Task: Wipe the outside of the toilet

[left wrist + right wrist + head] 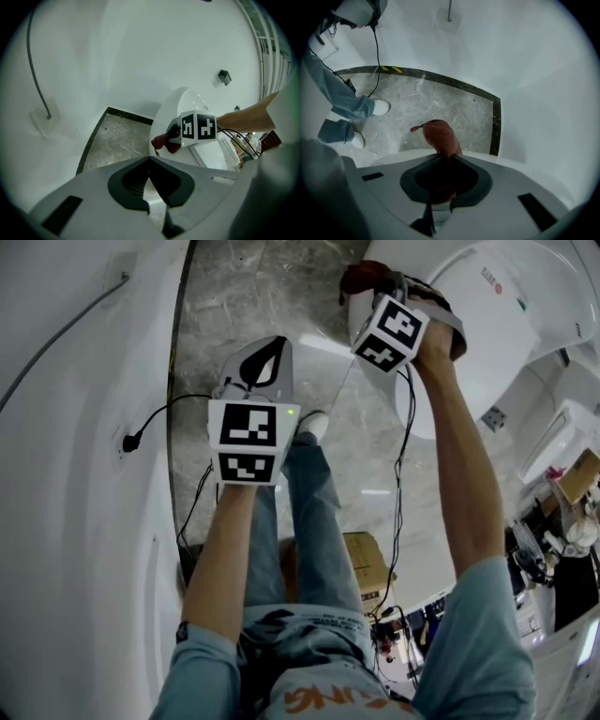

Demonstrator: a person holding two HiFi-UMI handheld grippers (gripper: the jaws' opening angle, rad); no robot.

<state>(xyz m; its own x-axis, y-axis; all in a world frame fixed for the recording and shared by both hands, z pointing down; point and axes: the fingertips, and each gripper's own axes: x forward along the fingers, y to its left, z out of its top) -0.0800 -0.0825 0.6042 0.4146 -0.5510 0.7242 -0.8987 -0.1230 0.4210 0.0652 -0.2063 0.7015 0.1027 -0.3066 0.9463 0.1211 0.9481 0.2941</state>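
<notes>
The white toilet (473, 310) stands at the upper right of the head view. A dark red cloth (361, 277) is bunched against its side, and my right gripper (377, 289) is shut on it. In the right gripper view the cloth (440, 135) sticks out past the jaws of that gripper (443, 157), over the toilet's white curve (499, 161). My left gripper (272, 351) hangs over the floor to the left of the toilet, apart from it. Its jaws (150, 159) are shut with nothing between them. From the left gripper view, the toilet (183, 101) and cloth (164, 140) lie ahead.
A white wall (75, 474) curves along the left, with a black cable and plug (131, 441) on it. Grey marble floor (244, 296) lies below. The person's legs and white shoes (380, 107) stand beside the toilet. A cardboard box (367, 570) and clutter (562, 521) sit lower right.
</notes>
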